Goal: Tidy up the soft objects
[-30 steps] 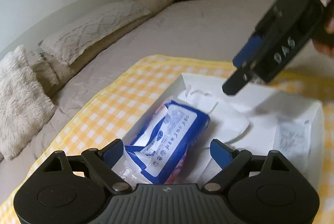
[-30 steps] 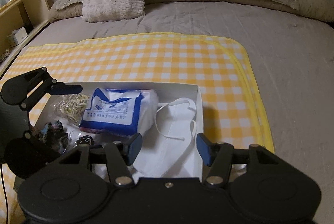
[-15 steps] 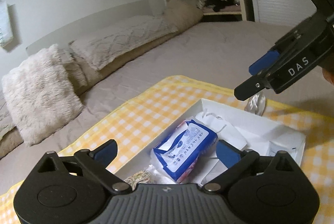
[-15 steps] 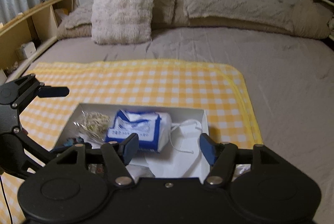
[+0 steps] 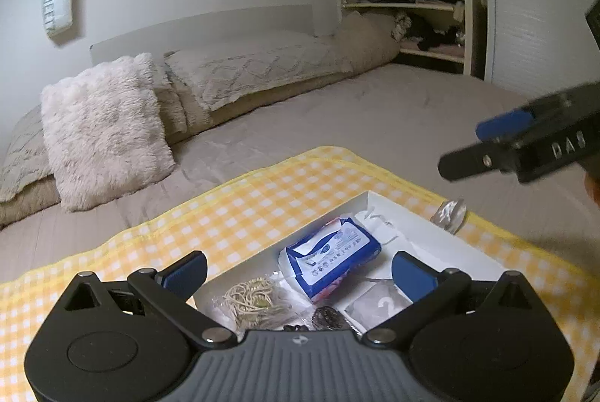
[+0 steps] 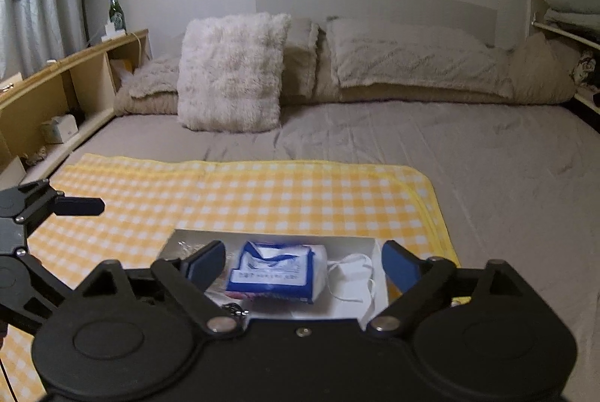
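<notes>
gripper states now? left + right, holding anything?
Left gripper: open, nothing between the pads, above the white box.
Right gripper: jaws opening, holding nothing, above the blue packet.

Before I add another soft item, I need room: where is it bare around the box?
Free: the yellow checked cloth between the white box and the fluffy pillow, and the grey sheet beyond the cloth's edge. Crowded: the box, with wipes pack, face mask and rubber bands.

A blue tissue pack (image 5: 332,261) lies flat in the white box (image 5: 408,214), between a white mask (image 6: 352,272) and a rubber band bag (image 5: 253,300).
</notes>
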{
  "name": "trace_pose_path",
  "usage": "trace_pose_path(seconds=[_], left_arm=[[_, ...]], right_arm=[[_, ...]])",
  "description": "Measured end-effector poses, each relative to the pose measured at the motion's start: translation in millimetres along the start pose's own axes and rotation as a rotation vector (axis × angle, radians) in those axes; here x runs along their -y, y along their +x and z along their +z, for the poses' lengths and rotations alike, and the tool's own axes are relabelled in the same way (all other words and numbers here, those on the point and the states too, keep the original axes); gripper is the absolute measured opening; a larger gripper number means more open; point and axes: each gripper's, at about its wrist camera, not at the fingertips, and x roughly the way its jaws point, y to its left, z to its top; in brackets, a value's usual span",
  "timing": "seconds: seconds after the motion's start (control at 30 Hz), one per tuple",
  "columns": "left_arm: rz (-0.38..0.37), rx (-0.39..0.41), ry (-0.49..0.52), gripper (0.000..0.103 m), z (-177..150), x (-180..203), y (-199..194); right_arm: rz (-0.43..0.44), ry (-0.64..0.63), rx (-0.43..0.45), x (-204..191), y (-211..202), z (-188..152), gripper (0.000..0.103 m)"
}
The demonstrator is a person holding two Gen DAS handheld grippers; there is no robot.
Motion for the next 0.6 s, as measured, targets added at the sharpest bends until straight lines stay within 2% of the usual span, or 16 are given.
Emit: trace_pose_path(seconds=[0.13, 0.3, 0.43, 0.6], left_arm=[[0.044, -0.007, -0.042, 0.103, -1, 1, -17], [0.062, -0.001, -0.121, 0.103, -7, -1, -41], [0.178, -0.008, -0.162, 0.103, -13, 2, -57], [0.219, -0.001, -0.234, 0.103, -22, -1, -77]], right_arm=[[0.001, -0.003, 0.011, -13, -18, -6, 0.096], [-0.048, -0.03, 0.037, -24, -39, -15, 0.099], [-0.05, -0.018, 0.058, -27, -56, -24, 0.1], [-0.04, -0.027, 0.082, -37, -72, -36, 0.101]])
